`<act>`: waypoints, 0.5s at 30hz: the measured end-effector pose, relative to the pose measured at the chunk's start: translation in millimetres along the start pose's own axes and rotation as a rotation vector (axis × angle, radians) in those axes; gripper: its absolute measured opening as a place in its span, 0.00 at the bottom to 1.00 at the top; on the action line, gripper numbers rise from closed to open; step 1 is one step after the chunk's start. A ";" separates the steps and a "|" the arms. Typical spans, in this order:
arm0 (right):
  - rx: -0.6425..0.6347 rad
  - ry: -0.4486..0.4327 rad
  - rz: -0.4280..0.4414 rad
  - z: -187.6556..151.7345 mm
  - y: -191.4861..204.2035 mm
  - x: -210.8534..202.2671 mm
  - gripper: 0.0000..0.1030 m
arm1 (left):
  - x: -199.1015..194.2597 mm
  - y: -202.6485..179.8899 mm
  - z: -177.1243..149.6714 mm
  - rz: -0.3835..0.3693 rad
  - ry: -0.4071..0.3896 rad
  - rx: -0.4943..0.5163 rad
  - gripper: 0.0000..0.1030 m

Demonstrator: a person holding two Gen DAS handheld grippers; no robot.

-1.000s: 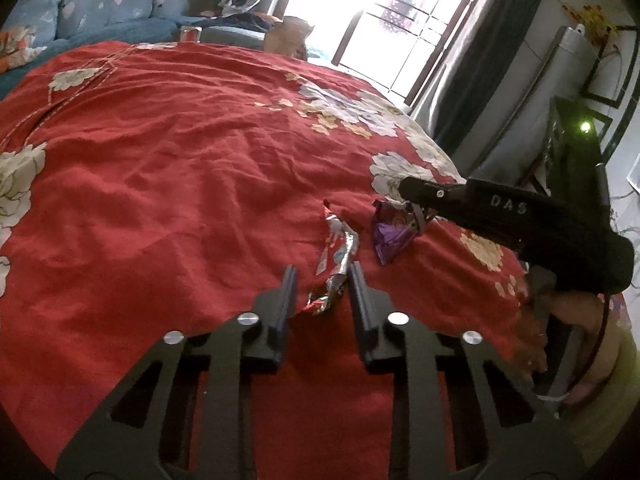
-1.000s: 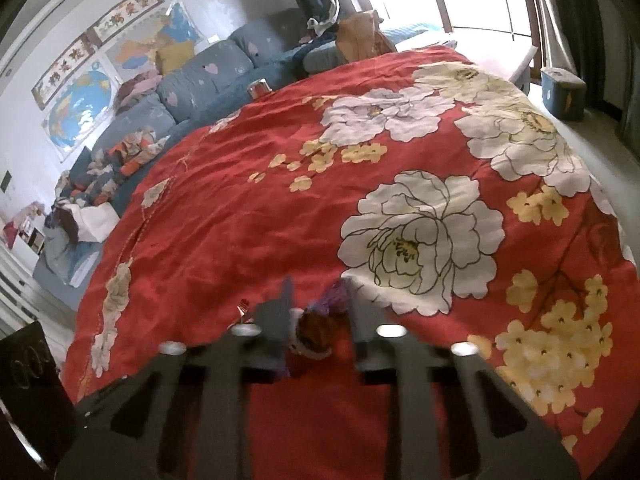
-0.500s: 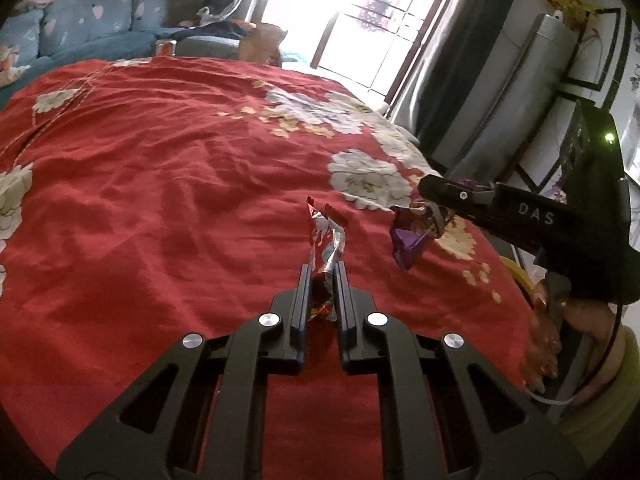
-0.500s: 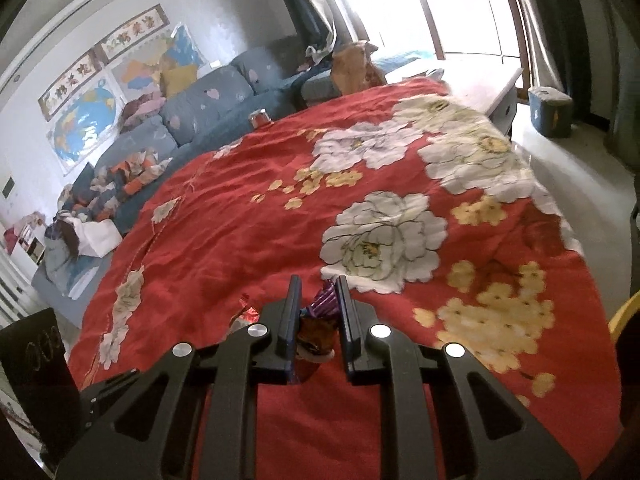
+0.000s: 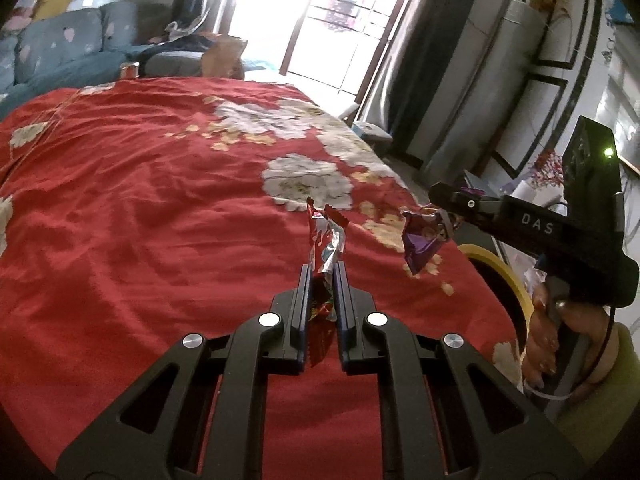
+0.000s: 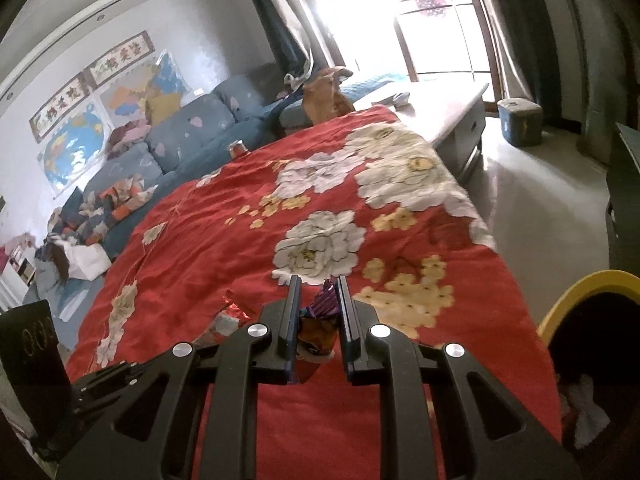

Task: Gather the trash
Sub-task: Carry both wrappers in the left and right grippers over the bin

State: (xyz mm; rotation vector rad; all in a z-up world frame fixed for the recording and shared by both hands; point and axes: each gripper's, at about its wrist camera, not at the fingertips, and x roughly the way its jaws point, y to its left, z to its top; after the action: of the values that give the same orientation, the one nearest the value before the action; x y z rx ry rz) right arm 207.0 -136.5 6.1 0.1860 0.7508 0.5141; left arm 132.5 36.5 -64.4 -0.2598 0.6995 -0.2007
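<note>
Both tongs are clamped on trash above the red bedspread [image 5: 160,208]: left tongs [image 5: 321,276] pinch a red-silver wrapper [image 5: 325,240], right tongs [image 6: 319,300] a purple wrapper [image 6: 325,304], each angled downward.

the left gripper [image 5: 321,276] reaches in from the near edge over the red quilt [image 5: 140,220], its jaws pinched on a red and silver wrapper [image 5: 325,246] that stands up out of the fingers [image 5: 304,300], clear of the cloth. to the right, the right gripper [image 5: 440,214], held by a hand [image 5: 548,340] in a green sleeve [image 5: 600,412], grips a crumpled purple wrapper [image 5: 422,242] that hangs above the quilt's right edge, just beside the first wrapper but apart from it. a yellow rim [image 5: 504,276] shows under that gripper, a blue sofa [image 5: 60,48] lies far left, and a bright window [image 5: 320,12] is at the far end.
</note>
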 end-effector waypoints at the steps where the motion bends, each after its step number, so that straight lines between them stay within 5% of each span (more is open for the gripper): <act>1: 0.006 -0.006 -0.001 -0.4 -3.4 -4.1 0.16 | -0.3 -3.6 0.2 -0.002 -0.001 0.007 0.06; 15: 0.067 -0.077 -0.062 -4.4 -49.0 -49.0 0.16 | -2.5 -56.5 -2.3 -0.056 -0.002 0.102 0.06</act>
State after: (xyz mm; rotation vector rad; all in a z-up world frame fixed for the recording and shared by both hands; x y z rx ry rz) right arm 192.3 -203.6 15.8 0.2426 0.6973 0.4215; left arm 123.8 -16.8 -47.5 -0.1824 0.6780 -0.2883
